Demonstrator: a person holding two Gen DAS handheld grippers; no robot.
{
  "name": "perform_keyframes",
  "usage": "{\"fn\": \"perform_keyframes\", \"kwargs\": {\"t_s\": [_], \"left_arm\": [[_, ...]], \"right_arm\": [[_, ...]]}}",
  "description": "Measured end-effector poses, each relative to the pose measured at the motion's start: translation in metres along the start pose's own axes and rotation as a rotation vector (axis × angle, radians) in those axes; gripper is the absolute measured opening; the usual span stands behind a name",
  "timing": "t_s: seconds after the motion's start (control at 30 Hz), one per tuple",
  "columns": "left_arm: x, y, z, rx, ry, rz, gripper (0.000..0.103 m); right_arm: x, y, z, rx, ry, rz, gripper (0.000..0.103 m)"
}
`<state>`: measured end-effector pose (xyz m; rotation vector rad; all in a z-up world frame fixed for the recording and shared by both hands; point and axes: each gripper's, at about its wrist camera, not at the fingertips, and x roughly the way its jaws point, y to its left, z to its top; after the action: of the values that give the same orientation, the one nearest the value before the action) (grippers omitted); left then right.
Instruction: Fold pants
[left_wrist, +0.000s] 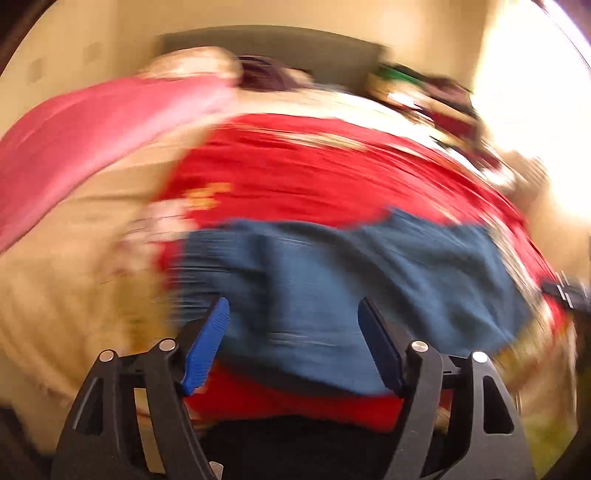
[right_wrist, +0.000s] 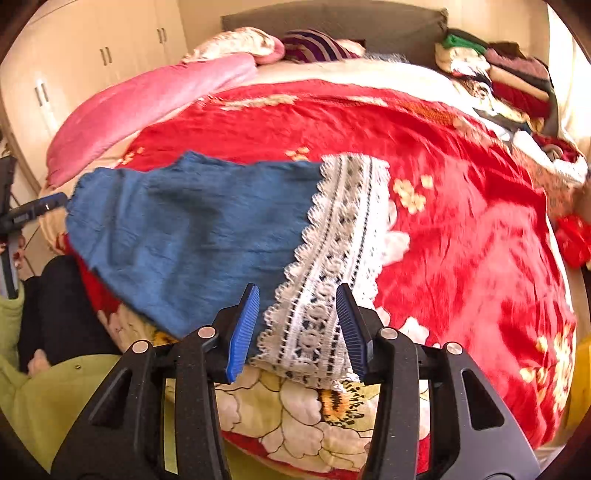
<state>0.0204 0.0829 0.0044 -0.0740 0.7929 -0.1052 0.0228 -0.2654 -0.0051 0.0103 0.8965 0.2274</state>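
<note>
A home bedroom, red floral quilted bedspread (right_wrist: 461, 229), grey padded headboard (right_wrist: 332, 16), cream built-in wardrobe doors (right_wrist: 74, 70), pink pillow (right_wrist: 147, 107)

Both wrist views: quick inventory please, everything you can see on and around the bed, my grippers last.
Pants: one, blue with white lace cuff, flat on near edge of bed.
Bedspread: one, red with pale flowers, covering bed.
Quilt: one, pink, far left of bed.
Pillows: two, floral and purple-striped, at headboard.
Clothes pile: one, mixed colours, far right corner.
Wardrobe: cream, left wall.
Left gripper: open over blue fabric; view blurred.
Right gripper: open, straddling lace cuff.
</note>
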Motion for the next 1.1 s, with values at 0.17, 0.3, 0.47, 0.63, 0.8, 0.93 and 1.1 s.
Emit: {"fn": "perform_keyframes", "kwargs": {"t_s": [0.17,0.3,0.47,0.63,0.8,0.93,1.1], "left_arm": [[0.030,0.032,0.008,-0.119,0.041,0.054,0.083],[0.042,0.030,0.004,-0.136,0.050,0.004,0.042],[0.030,0.049,0.012,-0.143,-0.009,0.097,0.039],[0.047,0.055,0.007,-0.158,0.038,0.100,0.045],[-0.004,0.027,0.019,-0.055,-0.124,0.225,0.058],[-0.019,-0.026,0.029,0.058,-0.154,0.054,0.070],[0.028,-0.093,0.016,0.213,0.006,-0.143,0.075]], "right_arm": [[0.017,-0.008,-0.008,0.019,0.037,-0.005,0.044],[0.020,0.000,-0.014,0.007,0.060,-0.013,0.050],[0.023,0.000,-0.018,0.002,0.083,-0.015,0.051],[0.029,0.005,-0.020,-0.017,0.094,-0.028,0.056],[0.007,0.009,-0.012,-0.020,0.020,0.051,0.056],[0.006,0.020,-0.002,-0.040,-0.003,0.091,0.056],[0.034,0.026,-0.008,-0.035,0.097,0.103,0.057]]}}
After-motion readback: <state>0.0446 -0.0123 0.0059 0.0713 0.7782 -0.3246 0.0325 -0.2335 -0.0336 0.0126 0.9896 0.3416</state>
